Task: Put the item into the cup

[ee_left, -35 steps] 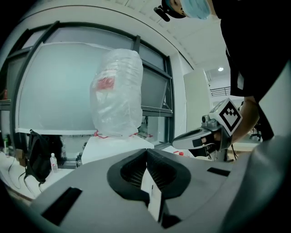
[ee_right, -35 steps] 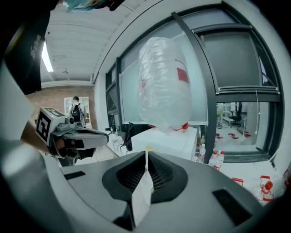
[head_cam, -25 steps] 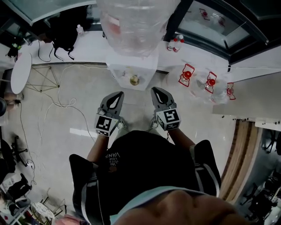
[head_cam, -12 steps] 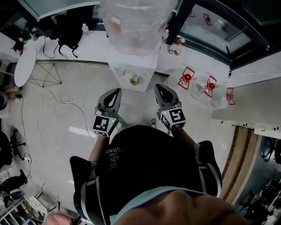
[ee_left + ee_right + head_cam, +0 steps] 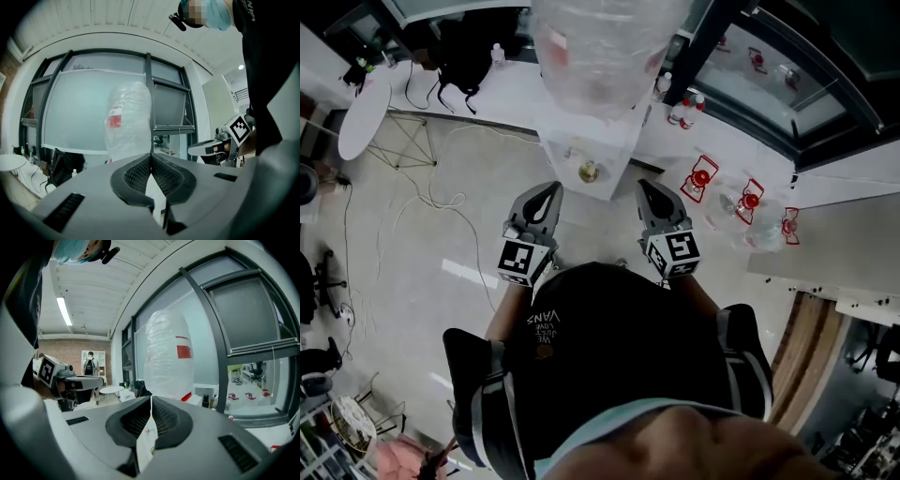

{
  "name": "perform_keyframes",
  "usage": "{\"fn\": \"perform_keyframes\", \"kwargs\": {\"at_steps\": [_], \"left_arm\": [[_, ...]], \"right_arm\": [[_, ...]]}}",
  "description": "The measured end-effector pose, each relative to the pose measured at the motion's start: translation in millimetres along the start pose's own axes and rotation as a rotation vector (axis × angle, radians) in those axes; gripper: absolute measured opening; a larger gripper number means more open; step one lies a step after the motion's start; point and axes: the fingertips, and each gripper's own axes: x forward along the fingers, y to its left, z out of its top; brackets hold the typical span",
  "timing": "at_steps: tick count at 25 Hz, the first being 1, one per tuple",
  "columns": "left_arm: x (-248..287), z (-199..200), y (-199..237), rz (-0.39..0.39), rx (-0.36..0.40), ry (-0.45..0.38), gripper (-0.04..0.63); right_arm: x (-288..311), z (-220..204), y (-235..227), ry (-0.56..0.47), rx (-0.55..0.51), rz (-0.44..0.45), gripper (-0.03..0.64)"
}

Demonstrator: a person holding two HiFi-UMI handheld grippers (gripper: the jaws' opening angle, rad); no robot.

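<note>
I stand over a white water dispenser (image 5: 598, 150) with a big clear bottle (image 5: 605, 47) on top. A small round brownish cup (image 5: 588, 172) sits on its ledge. My left gripper (image 5: 553, 187) and right gripper (image 5: 643, 184) hover side by side just short of the dispenser, pointing at it. Both are shut, tips touching. In the left gripper view the jaws (image 5: 151, 157) meet, and only white dispenser shows through the slit below. The right gripper view (image 5: 151, 398) shows the same, with a little red print in the slit. I see no loose item.
Several clear jugs with red caps (image 5: 701, 173) lie on the floor to the right. Cables (image 5: 431, 202) trail across the floor at left, near a round white table (image 5: 366, 112). Dark window frames (image 5: 741, 56) stand behind the dispenser. A person (image 5: 90, 363) stands far off.
Both grippers have crept a little forward toward the dispenser. The head view has shifted, so the dispenser sits slightly further right.
</note>
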Motion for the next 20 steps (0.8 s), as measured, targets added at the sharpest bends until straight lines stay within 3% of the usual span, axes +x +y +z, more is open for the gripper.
{"fn": "perform_keyframes", "kwargs": {"at_steps": [20], "left_arm": [[-7.4, -10.9, -13.4, -0.018, -0.019, 0.023, 0.020]], "right_arm": [[-10.4, -8.1, 8.5, 0.078, -0.026, 0.023, 0.046]]}}
